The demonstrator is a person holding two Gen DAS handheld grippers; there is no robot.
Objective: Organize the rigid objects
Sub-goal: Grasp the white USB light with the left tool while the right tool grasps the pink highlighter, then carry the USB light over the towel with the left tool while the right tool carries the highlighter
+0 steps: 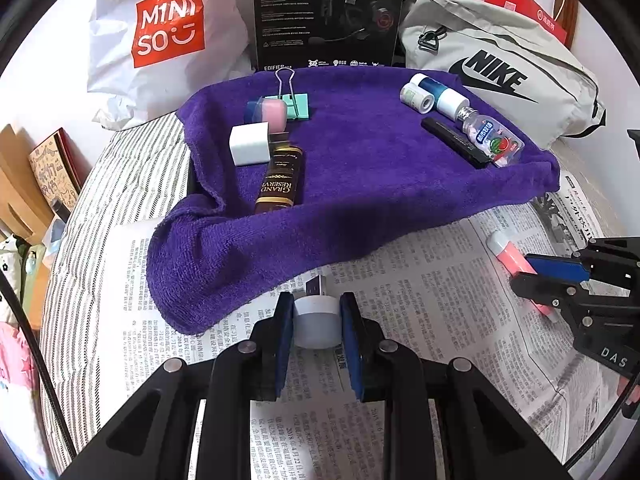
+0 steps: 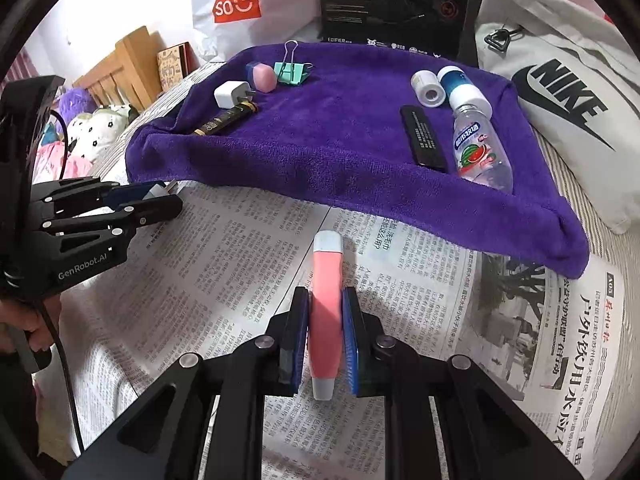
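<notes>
**Both grippers loaded, towel ahead**

The white USB plug (image 1: 316,320) sits pinched between the blue pads of the left gripper (image 1: 316,322), its metal connector pointing forward toward the near fold of the purple towel (image 1: 360,184); the plug appears to sit low over the newspaper (image 1: 420,300), though I cannot tell whether it touches; the pink tube (image 2: 327,312) is clamped across its middle by the right gripper (image 2: 327,320), its long axis running straight ahead along the fingers, pale cap end forward and the other end poking back between the jaws.

From each gripper the towel lies directly forward; its front edge droops onto the newspaper just beyond the plug, while the tube's cap has a wider strip of newsprint between it and the towel edge; so the left hand looks the nearer to a drop.

On the towel two groups are already laid: to the left the white charger block (image 1: 250,144), the dark gold-labelled tube (image 1: 280,182), the pink eraser (image 1: 270,112) and the teal binder clip (image 1: 294,102); to the right the white roll (image 2: 428,88), the blue-and-white capped bottle (image 2: 460,88), the clear watermelon-label bottle (image 2: 482,152) and the black flat case (image 2: 423,136).

My guess is that the plug belongs beside the charger block; that calls for a forward and slightly leftward carry over the raised fold; the tube, lying lengthwise already, could go forward without turning.
</notes>
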